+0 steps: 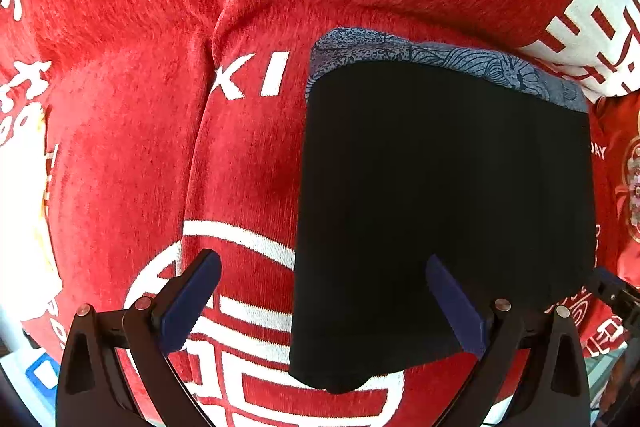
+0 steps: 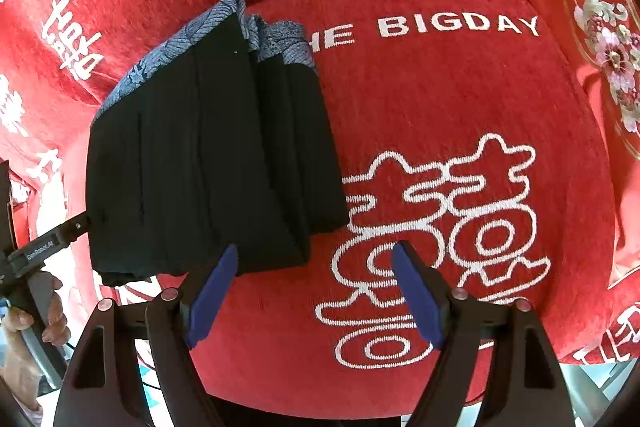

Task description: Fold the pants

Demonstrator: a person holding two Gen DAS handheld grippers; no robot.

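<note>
The black pants [image 1: 440,207] lie folded into a compact rectangle on a red cover, with a blue-grey patterned lining [image 1: 440,55] showing along the far edge. My left gripper [image 1: 322,279] is open and empty, hovering over the fold's near left edge. In the right wrist view the same pants [image 2: 208,167] lie at the left, their layered folds visible. My right gripper [image 2: 314,267] is open and empty, just off the fold's near right corner. The left gripper's body [image 2: 44,247] and the hand holding it show at the far left.
The red plush cover [image 2: 440,107] with white lettering and characters spreads over the whole surface. A red embroidered cushion [image 2: 592,27] sits at the right. The cover's near edge [image 2: 360,407] drops off just below the grippers.
</note>
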